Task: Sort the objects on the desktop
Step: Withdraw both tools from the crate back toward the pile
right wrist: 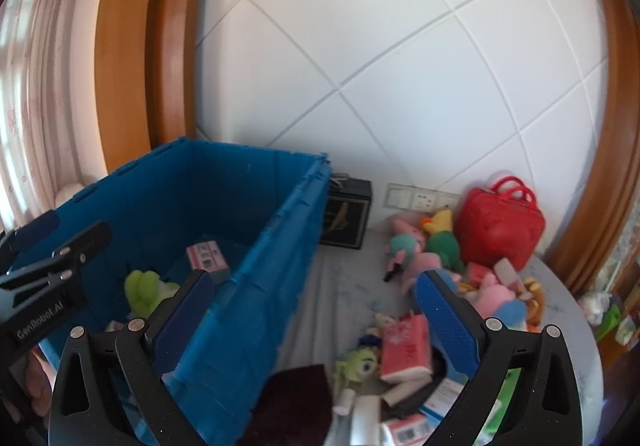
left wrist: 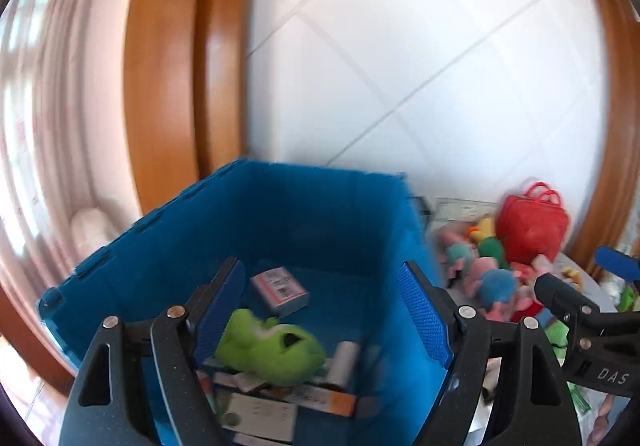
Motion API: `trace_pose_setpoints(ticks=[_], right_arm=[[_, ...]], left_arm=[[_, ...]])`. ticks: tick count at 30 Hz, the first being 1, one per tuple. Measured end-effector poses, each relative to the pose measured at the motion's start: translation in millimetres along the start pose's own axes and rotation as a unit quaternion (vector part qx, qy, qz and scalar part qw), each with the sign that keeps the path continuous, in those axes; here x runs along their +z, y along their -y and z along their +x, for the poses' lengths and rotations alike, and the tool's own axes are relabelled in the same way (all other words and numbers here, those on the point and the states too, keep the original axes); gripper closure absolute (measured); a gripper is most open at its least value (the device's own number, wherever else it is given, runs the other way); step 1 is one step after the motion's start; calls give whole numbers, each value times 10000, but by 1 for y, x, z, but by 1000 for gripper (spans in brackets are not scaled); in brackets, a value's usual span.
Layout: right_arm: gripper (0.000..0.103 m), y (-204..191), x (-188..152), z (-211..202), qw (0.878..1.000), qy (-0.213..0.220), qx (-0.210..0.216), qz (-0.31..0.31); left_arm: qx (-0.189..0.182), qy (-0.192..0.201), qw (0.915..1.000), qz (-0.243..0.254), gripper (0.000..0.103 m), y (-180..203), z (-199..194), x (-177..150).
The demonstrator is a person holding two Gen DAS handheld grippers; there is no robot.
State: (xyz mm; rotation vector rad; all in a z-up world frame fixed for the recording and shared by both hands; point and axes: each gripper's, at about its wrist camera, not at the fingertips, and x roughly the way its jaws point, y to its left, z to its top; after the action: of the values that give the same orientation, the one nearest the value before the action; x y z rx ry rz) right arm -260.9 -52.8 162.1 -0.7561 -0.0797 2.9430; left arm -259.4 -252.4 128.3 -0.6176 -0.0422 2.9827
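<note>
A white tiled wall with wood trim backs a pale table [right wrist: 344, 286] crowded with toys and boxes. Nearest, the left hand-held gripper [left wrist: 320, 310] hangs over the blue crate [left wrist: 168, 278] with jaws wide and nothing between them; the green plush frog [left wrist: 272, 350] lies below on small boxes, seemingly just dropped, though blur makes that uncertain. The right hand-held gripper [right wrist: 312, 310] is also wide and empty, above the loose pile beside the crate. Its best next pick is the pink packet [right wrist: 404, 346] or the small green plush [right wrist: 356, 364]: descend straight, straddle one item only, close firmly. Farther back, soft toys [right wrist: 416, 246] and the red bag [right wrist: 500, 222] wait by the wall.
</note>
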Motion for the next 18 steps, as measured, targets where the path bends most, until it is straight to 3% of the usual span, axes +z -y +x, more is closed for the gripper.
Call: trace_pose_setpoints(ticks=[1, 5, 6, 10, 14, 18], right_arm=[[0, 0, 0, 0, 10000, 0, 0, 0], [0, 73, -36, -30, 9991, 50, -308, 289], [0, 73, -36, -30, 9991, 50, -308, 289], [0, 154, -81, -51, 9948, -169, -847, 543], [0, 198, -113, -54, 9912, -439, -1027, 715], [0, 255, -170, -46, 9823, -1010, -1223, 1000]], left_arm=[[-85, 51, 9999, 45, 24, 6, -1, -1], [-435, 285, 9984, 213, 24, 54, -20, -10], [-557, 301, 9977, 259, 24, 68, -24, -13], [-1057, 183, 9931, 481, 24, 122, -29, -28], [-1326, -245, 9889, 624, 24, 162, -14, -54], [-1369, -848, 9838, 785, 24, 188, 14, -90]])
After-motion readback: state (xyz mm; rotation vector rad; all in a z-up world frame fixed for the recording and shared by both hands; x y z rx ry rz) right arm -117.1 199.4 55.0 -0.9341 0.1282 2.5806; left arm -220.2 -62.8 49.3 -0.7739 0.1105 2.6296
